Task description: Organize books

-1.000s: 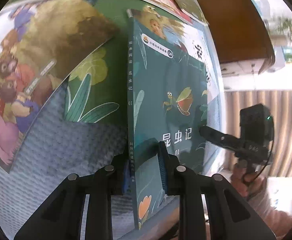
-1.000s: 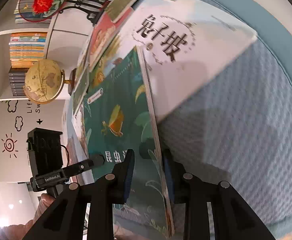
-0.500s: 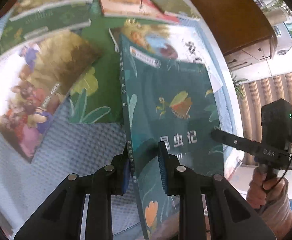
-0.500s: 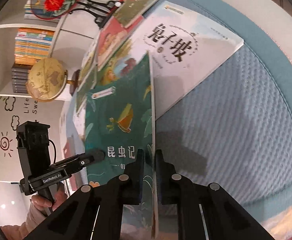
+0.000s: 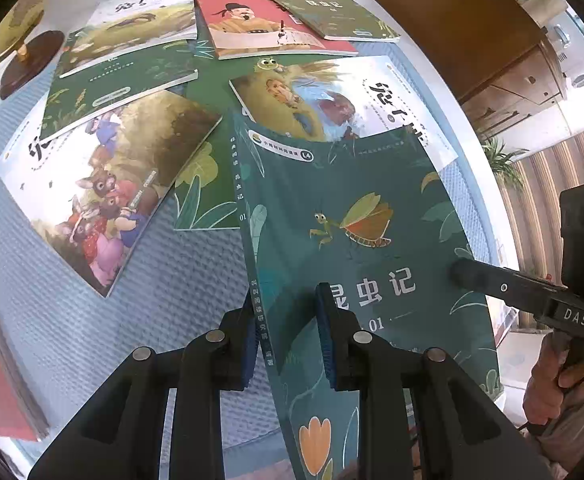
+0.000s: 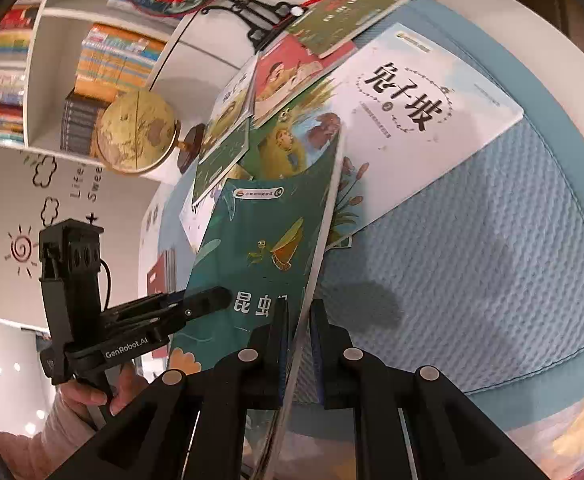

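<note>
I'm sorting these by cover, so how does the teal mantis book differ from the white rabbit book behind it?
The teal mantis book is dark teal; the white rabbit book is mostly white with black title characters. The teal one is raised off the blue mat, clamped by the left claw and right claw; the white one lies flat, untouched. Both are thin illustrated paperbacks.

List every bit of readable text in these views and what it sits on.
"昆虫记" and "01": teal book
"兔子坡": white book
"DAS": right hand-held gripper
"GenRobot.AI": left hand-held gripper
"Life", "Swee": wall, cut off
Other covers' small print: unreadable
</note>
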Tool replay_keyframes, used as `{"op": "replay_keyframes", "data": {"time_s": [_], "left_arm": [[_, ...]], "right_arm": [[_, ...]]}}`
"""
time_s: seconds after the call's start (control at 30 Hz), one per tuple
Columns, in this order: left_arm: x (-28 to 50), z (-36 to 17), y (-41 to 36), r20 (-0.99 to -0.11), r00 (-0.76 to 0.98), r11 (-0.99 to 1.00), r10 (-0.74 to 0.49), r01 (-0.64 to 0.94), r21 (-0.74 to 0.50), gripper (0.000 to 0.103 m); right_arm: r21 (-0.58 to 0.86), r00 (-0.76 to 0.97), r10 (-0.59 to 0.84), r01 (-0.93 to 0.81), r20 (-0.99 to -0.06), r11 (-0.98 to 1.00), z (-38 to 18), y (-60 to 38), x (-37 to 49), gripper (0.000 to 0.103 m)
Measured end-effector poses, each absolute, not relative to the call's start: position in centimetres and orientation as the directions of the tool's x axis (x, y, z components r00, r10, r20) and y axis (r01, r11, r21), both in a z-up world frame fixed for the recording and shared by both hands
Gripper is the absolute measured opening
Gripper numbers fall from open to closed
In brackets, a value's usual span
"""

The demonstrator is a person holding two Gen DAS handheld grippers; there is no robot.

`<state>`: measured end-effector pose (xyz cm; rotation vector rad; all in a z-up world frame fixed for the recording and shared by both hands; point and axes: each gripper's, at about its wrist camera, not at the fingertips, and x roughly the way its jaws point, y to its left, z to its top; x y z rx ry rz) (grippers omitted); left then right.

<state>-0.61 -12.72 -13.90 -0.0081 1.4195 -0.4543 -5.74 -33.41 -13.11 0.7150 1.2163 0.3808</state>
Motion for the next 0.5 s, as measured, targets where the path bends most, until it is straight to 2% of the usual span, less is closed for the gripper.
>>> {"op": "replay_keyframes", "data": {"time_s": [0.5], "left_arm": [[-1.5, -12.9, -13.0, -0.957, 0.138, 0.943, -0.256, 0.255, -0.215, 0.022]], "right_arm": [[0.672, 0.284, 0.651, -0.03, -0.704, 0.74, -12.7, -32.8, -5.1, 0.011]]}}
